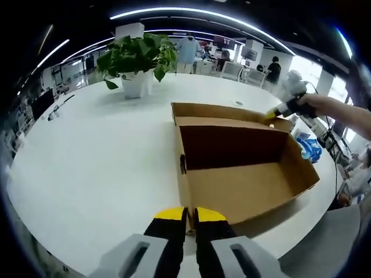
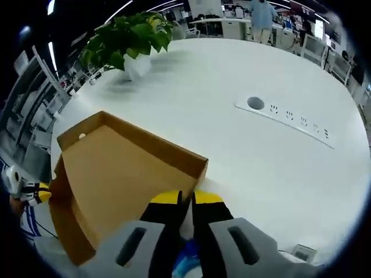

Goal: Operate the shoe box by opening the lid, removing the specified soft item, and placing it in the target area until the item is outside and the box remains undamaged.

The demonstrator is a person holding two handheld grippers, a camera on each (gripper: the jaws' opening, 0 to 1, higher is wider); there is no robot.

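Note:
The brown cardboard shoe box (image 1: 243, 185) lies on the white table with its lid (image 1: 223, 113) swung back; its inside shows bare cardboard. My left gripper (image 1: 190, 219) is shut on the box's near corner wall. My right gripper (image 1: 272, 114), held by a person's arm, meets the lid's far right rim. In the right gripper view the lid (image 2: 116, 174) spreads out to the left, and the right gripper (image 2: 186, 200) is shut at its rim corner. A blue soft item (image 1: 308, 148) lies on the table beside the box's right side. Blue (image 2: 186, 262) also shows low between the right jaws.
A potted green plant (image 1: 138, 61) stands at the table's far side. A cable hole and socket strip (image 2: 290, 119) sit in the white table (image 1: 87, 168). The table's edge runs close behind the box's right side. Desks, chairs and people stand in the background.

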